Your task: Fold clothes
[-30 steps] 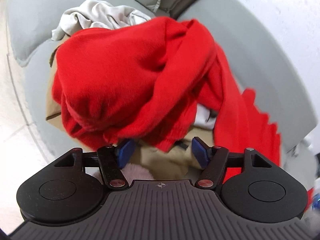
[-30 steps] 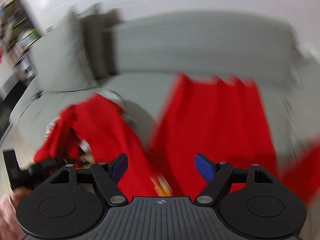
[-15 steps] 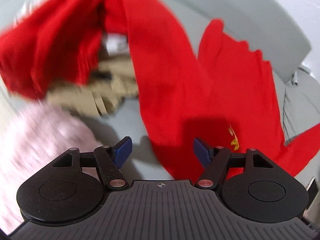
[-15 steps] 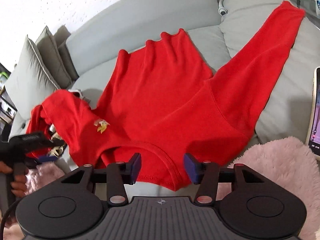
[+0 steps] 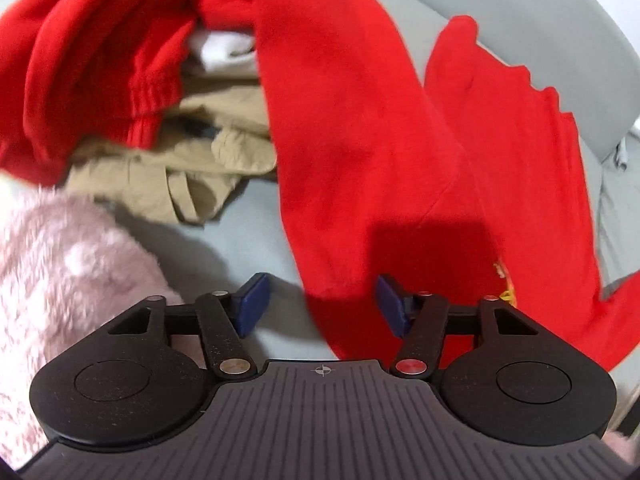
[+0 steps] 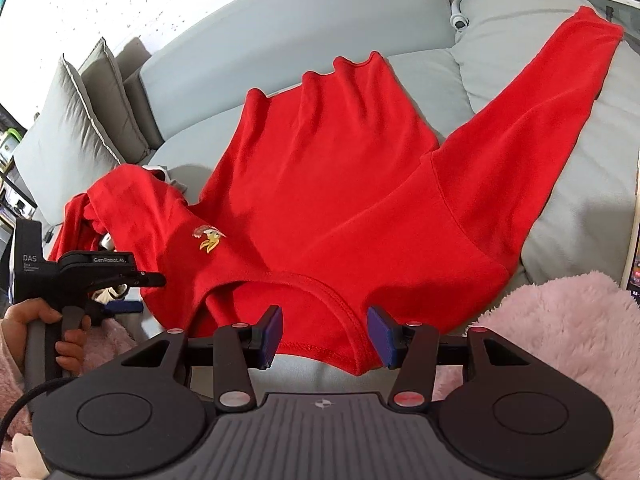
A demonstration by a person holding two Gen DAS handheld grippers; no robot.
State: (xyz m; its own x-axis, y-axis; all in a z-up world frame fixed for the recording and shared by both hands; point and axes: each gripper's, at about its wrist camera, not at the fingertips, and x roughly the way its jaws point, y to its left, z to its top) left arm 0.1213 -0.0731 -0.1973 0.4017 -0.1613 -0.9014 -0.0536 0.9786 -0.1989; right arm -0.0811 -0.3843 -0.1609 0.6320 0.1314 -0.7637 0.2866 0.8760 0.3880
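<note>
Red sweatshirt (image 6: 340, 184) spread on grey sofa (image 6: 280, 36), one sleeve over a clothes pile (image 5: 188, 168). Right gripper (image 6: 325, 334) jaws half spread about the collar, not pinching; left gripper (image 5: 318, 304) jaws, just closing, straddle the shoulder edge. Risk: a shallow bite lets the fabric slip.

Both wrist views look steeply down, close over the sofa (image 6: 280, 32) — sharing the red sweater (image 6: 340, 184).

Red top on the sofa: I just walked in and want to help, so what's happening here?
A person holding a gripper in each hand is laying a red long-sleeved top flat on the grey sofa to fold it. The right gripper has its jaws around the neckline, the left gripper at the shoulder edge; neither pinches yet. A crumpled pile of beige trousers and other clothes waits beside it.
</note>
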